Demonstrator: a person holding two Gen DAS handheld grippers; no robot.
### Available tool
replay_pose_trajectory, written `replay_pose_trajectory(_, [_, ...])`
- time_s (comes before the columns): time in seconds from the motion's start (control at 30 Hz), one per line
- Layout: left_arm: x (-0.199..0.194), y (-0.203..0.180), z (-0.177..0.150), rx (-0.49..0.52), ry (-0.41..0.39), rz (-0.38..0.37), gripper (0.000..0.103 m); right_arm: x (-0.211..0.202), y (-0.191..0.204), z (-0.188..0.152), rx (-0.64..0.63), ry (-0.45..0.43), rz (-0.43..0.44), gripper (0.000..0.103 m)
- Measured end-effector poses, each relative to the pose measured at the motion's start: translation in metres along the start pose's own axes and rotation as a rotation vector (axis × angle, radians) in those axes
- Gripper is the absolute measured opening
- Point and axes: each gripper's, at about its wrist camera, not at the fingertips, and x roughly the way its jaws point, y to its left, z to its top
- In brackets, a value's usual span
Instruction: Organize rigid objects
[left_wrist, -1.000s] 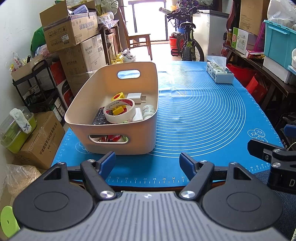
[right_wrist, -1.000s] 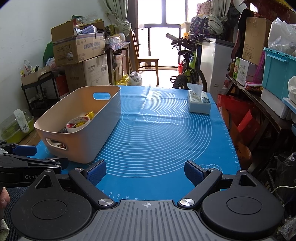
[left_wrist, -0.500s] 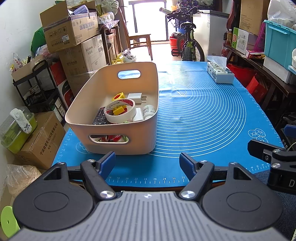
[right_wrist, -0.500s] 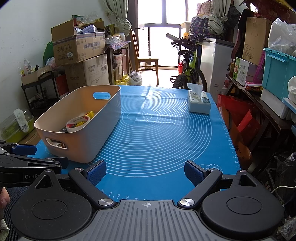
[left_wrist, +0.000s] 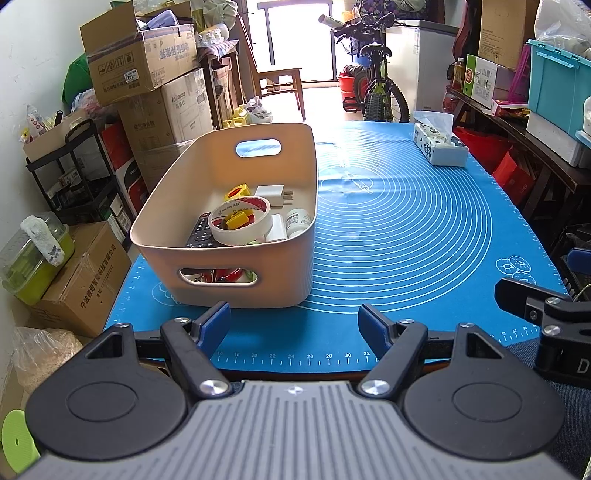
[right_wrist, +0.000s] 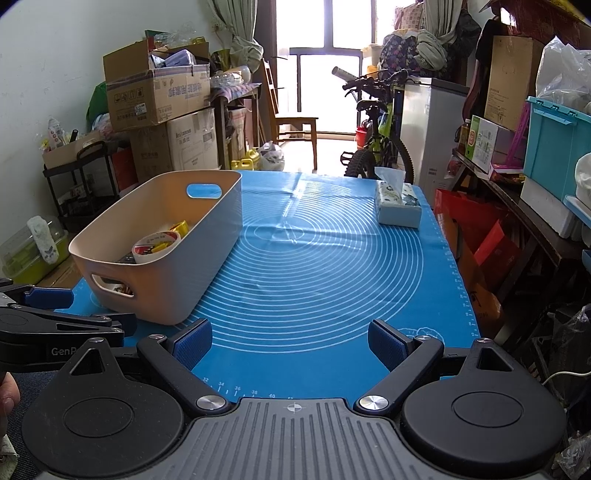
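fingers: left gripper (left_wrist: 294, 320) and right gripper (right_wrist: 290, 341) both spread wide, nothing held, over near edge of blue mat (left_wrist: 406, 236) | beige bin (left_wrist: 229, 221) on mat's left holds tape roll (left_wrist: 240, 220), remote (left_wrist: 199, 230), white charger (left_wrist: 271, 194), small bottle (left_wrist: 297, 221) | tissue box (right_wrist: 398, 205) far right

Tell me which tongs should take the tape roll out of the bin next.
Left, probably. The left tongs stand open right before the bin, with the tape roll straight ahead. The right tongs, also open, face bare mat with the bin off to their left.
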Motion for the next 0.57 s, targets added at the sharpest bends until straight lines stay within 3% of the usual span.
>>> replay_pose_trajectory(0.57, [0.0001,0.0019,0.0004,0.000,0.001,0.000,0.077,0.0006,-0.0018,0.0000,-0.001,0.002,0.002,0.092])
